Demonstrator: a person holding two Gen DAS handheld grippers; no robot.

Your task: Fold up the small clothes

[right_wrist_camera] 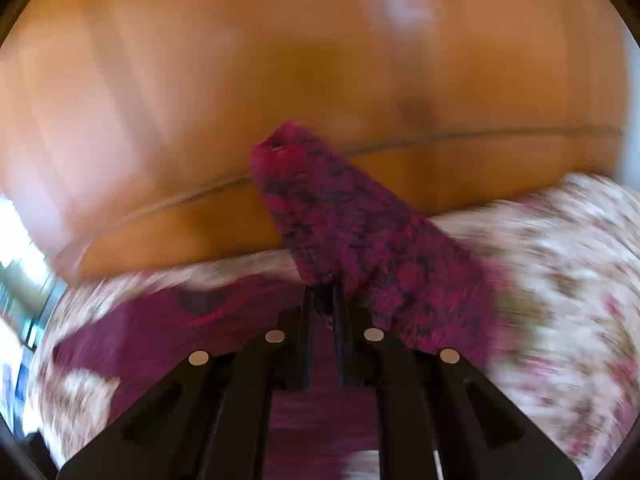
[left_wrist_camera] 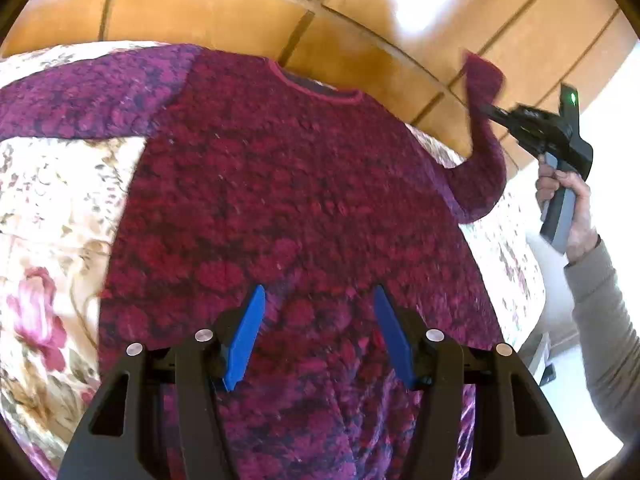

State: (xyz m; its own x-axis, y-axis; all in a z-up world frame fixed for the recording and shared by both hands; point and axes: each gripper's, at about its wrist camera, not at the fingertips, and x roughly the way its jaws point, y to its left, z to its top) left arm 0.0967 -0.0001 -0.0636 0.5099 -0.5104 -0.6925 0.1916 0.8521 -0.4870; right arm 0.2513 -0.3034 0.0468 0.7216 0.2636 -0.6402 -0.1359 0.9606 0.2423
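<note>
A fuzzy magenta-and-dark knitted sweater (left_wrist_camera: 280,184) lies flat, neckline away from me, on a floral bedspread (left_wrist_camera: 52,208). My left gripper (left_wrist_camera: 318,304) hovers over the sweater's lower body, its blue fingers (left_wrist_camera: 246,340) apart with nothing pinched between them. At the right, my right gripper (left_wrist_camera: 486,109) is shut on the right sleeve (left_wrist_camera: 482,92) and holds it lifted off the bed. In the blurred right wrist view the sleeve (right_wrist_camera: 344,220) stands up from the right gripper (right_wrist_camera: 322,280), whose fingers are pressed together on it.
A glossy wooden headboard (left_wrist_camera: 240,12) runs behind the bed (right_wrist_camera: 560,240). A person's hand (left_wrist_camera: 568,208) and grey sleeve (left_wrist_camera: 604,320) hold the right gripper at the bed's right edge. The other sleeve (left_wrist_camera: 80,96) lies stretched out at the left.
</note>
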